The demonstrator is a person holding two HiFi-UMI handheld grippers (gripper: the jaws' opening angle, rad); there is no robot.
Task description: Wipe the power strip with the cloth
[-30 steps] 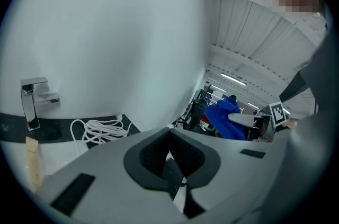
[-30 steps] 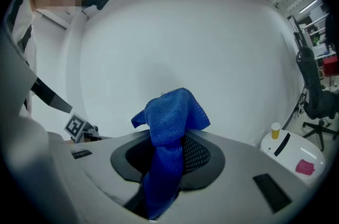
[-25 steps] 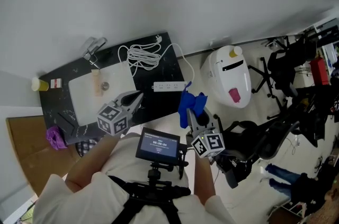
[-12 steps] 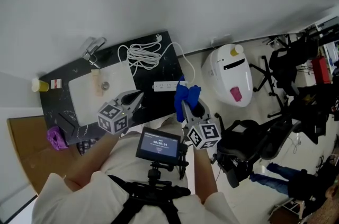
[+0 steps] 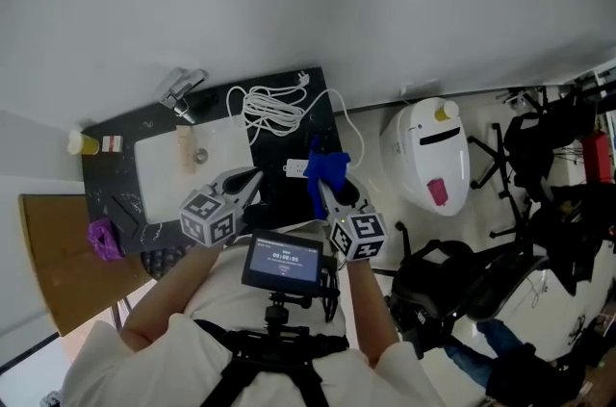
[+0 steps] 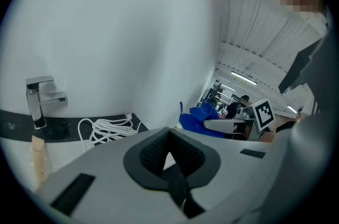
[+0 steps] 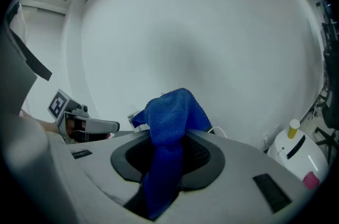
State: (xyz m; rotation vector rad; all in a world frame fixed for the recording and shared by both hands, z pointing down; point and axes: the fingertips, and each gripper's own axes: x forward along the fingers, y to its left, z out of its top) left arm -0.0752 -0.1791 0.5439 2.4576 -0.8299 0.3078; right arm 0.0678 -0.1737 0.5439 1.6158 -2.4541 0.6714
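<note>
The white power strip (image 5: 296, 168) lies on the black counter (image 5: 115, 189), with its coiled white cable (image 5: 272, 108) behind it. My right gripper (image 5: 323, 190) is shut on a blue cloth (image 5: 325, 168) and hangs over the strip's right end, hiding part of it. In the right gripper view the cloth (image 7: 170, 118) stands up out of the closed jaws (image 7: 168, 153). My left gripper (image 5: 249, 179) hovers shut and empty to the left of the strip. In the left gripper view its pads (image 6: 168, 157) meet, with the cloth (image 6: 200, 117) to the right.
A white sink basin (image 5: 183, 166) with a faucet (image 5: 182, 89) fills the counter's left part. A yellow cup (image 5: 79, 143) and a purple object (image 5: 102, 240) sit at its left edge. A white rounded appliance (image 5: 438, 151) and dark office chairs (image 5: 539, 155) stand on the floor at right.
My right gripper has carried the blue cloth leftward from beyond the counter's edge to over the power strip's right end. The left gripper has stayed in place.
</note>
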